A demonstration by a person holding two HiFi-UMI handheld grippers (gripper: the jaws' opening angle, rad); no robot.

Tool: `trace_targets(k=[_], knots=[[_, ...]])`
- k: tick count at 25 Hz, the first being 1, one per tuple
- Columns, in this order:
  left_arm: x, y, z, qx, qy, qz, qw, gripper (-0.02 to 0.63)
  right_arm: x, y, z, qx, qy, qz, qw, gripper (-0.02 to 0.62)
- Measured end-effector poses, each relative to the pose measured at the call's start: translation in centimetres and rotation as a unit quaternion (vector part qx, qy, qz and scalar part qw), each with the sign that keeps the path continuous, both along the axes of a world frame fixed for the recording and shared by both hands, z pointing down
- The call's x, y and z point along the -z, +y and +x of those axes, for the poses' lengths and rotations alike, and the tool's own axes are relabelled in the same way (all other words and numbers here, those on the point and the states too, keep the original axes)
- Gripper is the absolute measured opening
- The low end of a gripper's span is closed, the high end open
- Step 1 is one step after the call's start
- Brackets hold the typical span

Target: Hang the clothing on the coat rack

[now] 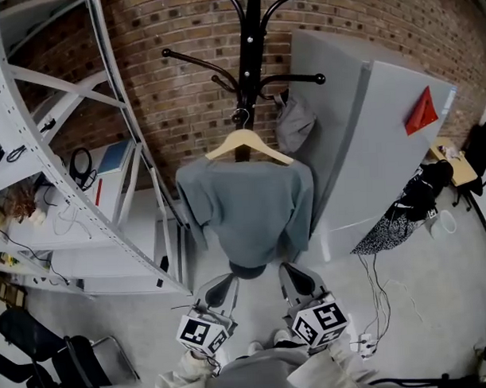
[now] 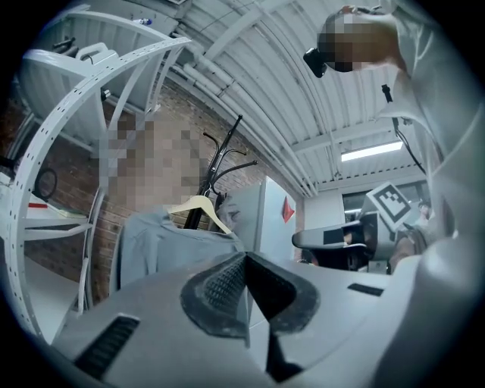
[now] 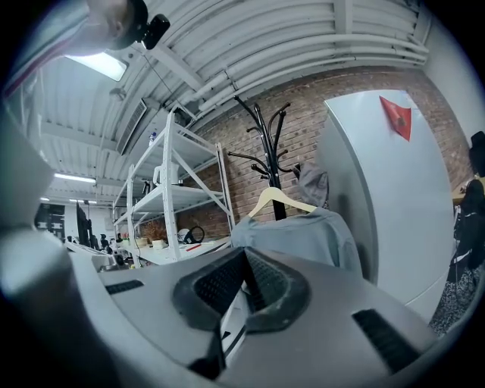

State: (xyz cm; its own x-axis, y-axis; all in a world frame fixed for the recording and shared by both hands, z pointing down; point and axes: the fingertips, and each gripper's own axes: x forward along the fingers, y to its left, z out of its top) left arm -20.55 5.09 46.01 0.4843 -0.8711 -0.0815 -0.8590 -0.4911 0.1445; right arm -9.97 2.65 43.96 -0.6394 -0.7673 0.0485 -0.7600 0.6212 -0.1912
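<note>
With the shirt (image 1: 247,209) hanging on the coat rack (image 1: 250,62), you are holding the left gripper (image 1: 218,289) and right gripper (image 1: 298,279) clenched empty at its six o'clock.

The left gripper (image 1: 221,287) and the right gripper (image 1: 298,281) are held side by side, near each other, both pointing level. Each gripper's jaws are closed together with nothing between them.

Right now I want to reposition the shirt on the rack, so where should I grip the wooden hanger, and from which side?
Probably the bare left arm of the hanger, beside its hook, coming from the front: the grey shirt covers both ends, and the coat rack pole stands close behind the middle.
</note>
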Motion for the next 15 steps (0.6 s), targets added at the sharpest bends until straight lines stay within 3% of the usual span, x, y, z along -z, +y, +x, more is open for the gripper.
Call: trace_targets(k=[4,10,15], knots=[[-0.7,-0.1,0.1,0.004,-0.010,0.007,0.9999,0.008,-0.1,-0.4,-0.3,0.009,0.006,0.001,1.000,0.024],[-1.1,-1.2,1.0,0.031,-0.015,-0.027,0.9990,0.008,-0.4,-1.1,1.3,0.015,0.001,-0.002,1.000,0.025],[-0.9,-2.7,2.9,0.031,-0.036,-0.009,0.9988,0.008,0.4,-2.6,3.7,0.015,-0.006,0.007,1.000,0.024]])
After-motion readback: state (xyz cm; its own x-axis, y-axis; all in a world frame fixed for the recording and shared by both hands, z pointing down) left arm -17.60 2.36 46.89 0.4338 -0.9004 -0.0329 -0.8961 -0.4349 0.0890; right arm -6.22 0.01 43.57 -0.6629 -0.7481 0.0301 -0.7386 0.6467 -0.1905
